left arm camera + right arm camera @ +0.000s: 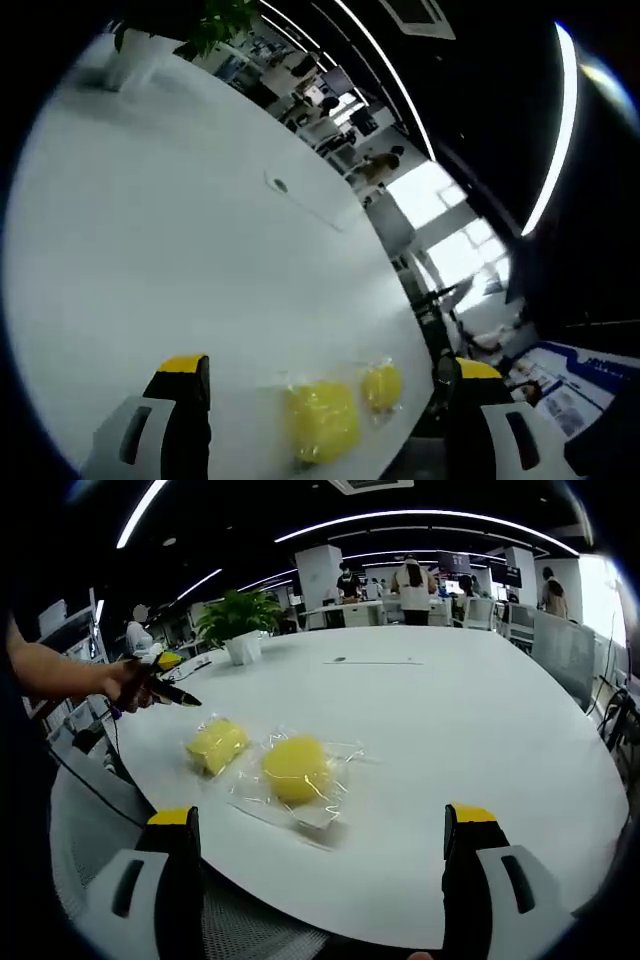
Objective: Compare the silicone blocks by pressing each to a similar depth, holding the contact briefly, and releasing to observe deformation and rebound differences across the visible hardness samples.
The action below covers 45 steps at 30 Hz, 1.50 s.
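In the right gripper view, a person's hand (128, 685) at the far left holds the left gripper (165, 678) above the edge of a white round bench (480, 720). Just right of it, two yellow silicone blocks in clear wrappers lie side by side near the bench's near edge: a smaller block (215, 745), then a larger rounded block (296, 768). A potted plant (240, 620) stands farther back. The right gripper (320, 880) has its jaws spread wide, holding nothing, short of the blocks. In the left gripper view, its own jaws are also wide open and empty, with both blocks lying between them.
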Motion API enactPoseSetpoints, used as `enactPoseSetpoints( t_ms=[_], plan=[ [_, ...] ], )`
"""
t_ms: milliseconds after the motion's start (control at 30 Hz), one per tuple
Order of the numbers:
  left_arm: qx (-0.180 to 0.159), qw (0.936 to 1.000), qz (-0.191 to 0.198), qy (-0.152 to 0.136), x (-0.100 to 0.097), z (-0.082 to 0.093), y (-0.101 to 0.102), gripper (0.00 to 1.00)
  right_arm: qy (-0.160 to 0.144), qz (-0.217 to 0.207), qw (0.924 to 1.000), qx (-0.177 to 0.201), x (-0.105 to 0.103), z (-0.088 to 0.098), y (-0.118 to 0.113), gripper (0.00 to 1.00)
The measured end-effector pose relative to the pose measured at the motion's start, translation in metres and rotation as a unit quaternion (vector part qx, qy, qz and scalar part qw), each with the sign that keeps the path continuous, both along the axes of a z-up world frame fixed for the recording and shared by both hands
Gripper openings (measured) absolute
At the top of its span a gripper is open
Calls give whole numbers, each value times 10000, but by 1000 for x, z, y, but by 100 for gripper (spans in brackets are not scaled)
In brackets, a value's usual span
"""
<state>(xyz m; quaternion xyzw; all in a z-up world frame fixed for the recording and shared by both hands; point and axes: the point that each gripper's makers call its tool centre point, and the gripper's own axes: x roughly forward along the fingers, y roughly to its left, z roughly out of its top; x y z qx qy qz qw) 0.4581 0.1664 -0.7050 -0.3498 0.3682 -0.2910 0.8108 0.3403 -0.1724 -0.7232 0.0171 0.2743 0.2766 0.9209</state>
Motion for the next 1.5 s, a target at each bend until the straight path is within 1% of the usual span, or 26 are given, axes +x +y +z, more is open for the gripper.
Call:
enactPoseSetpoints(
  t_ms=[67,200,300,333,433,533,667,700,733,767,800,900,1033,1100,1133,1167,1233,1333,1500],
  plan=[
    [-46,10000,-12,48,3,1,-2,100,-11,-14,10000,10,0,1,0,96],
    [-85,9999,-66,77,10,1,-7,97,-7,-38,10000,31,-1,1,-1,96],
    [-49,9998,-105,173,11,-5,-10,92,26,-41,10000,22,-2,-1,-1,96],
    [-4,9997,-109,209,8,-6,-14,90,28,-45,10000,22,-2,-1,-2,96],
    [191,9994,-182,239,5,-19,-15,84,26,-77,10000,29,0,-1,-4,96],
    [273,9988,-264,298,1,-27,-18,79,20,-86,10000,25,1,-1,-5,96],
    [476,9972,-471,324,-9,-39,-22,64,7,-91,9999,42,2,1,-5,96],
    [505,9973,-471,231,-10,-42,-21,56,9,-87,10000,45,1,1,-4,96],
    [491,9974,-468,228,-10,-43,-20,51,16,-72,10000,45,1,0,-3,96],
    [349,9981,-390,333,-12,-47,-19,49,20,-66,10000,43,0,0,-3,96],
    [314,9982,-350,380,-11,-50,-17,48,34,-44,10000,36,-1,-1,-2,96],
    [235,9979,-446,414,-17,-52,-22,40,61,-13,10000,16,-2,-3,-2,96],
    [172,9978,-444,453,-15,-56,-26,27,76,2,10000,-20,-4,-2,-6,96],
    [107,9976,-109,682,-7,-60,-23,25,78,-3,10000,-37,-4,-3,-8,96],
    [22,9969,121,781,-2,-61,-23,25,86,-8,10000,-45,-3,-3,-9,96],
    [11,9974,74,714,-2,-60,-23,23,83,-16,10000,-51,-3,-3,-10,96],
    [10,9973,98,730,-1,-61,-25,19,75,-27,10000,-37,-3,-2,-11,96],
    [-15,9968,53,802,-2,-64,-29,18,83,-33,10000,-27,-4,-3,-12,95],
    [98,9966,-136,810,-7,-69,-35,15,135,-33,9999,23,-6,-5,-13,95]
  ],
)
